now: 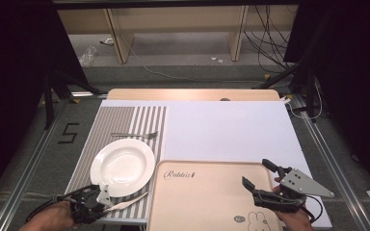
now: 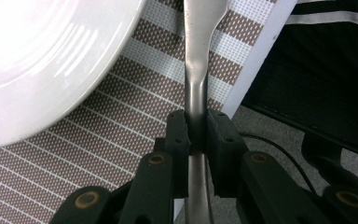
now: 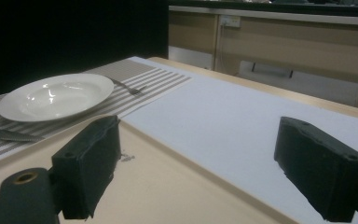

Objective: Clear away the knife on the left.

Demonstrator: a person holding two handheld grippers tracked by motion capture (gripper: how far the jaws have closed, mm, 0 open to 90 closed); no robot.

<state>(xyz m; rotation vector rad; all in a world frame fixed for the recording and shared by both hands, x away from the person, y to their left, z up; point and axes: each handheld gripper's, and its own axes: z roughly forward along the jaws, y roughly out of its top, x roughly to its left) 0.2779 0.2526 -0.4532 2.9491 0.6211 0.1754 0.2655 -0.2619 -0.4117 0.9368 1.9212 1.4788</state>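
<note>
The left gripper point(image 2: 196, 128) is clenched on a knife point(image 2: 196, 56), at 5 o'clock from the plate point(image 1: 122, 166). The right gripper point(image 1: 260, 174) is released, empty, over the tray point(image 1: 207, 202).

The plate point(image 1: 122, 166) is shiny white. It sits on a mat point(image 1: 125, 120) with brown and white stripes. The knife point(image 2: 197, 70) is silver, and so is the fork point(image 1: 134, 135). The tray point(image 1: 207, 197) is light tan, with dark writing and a little bunny drawn on it. A big sheet point(image 1: 226, 130) is plain white. The counter point(image 1: 192, 94) is pale wood. Both grippers are black.
</note>
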